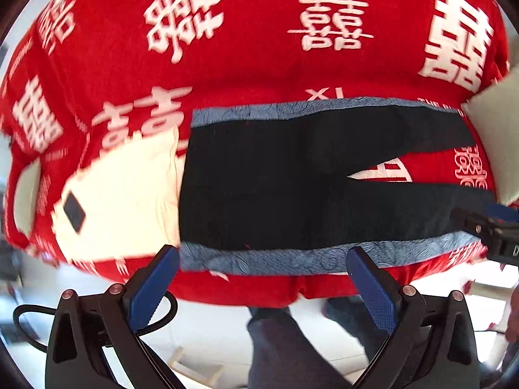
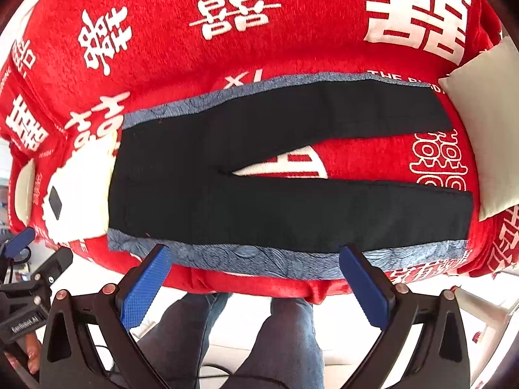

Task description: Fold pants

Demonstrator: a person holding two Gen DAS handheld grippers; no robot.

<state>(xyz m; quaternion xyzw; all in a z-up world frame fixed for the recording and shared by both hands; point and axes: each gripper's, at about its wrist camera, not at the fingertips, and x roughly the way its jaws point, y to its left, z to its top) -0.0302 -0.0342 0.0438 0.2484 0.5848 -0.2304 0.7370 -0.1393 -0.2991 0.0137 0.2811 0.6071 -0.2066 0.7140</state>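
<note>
The dark navy fabric pants (image 2: 275, 178) are lying unfolded; nothing is being grasped by the spread left gripper (image 1: 262, 259) or right gripper (image 2: 256, 256).

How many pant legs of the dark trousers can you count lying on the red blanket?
2. One leg runs along the far side; the other leg lies nearer the gripper, with red blanket showing between them. Both are spread flat, none hidden.
</note>
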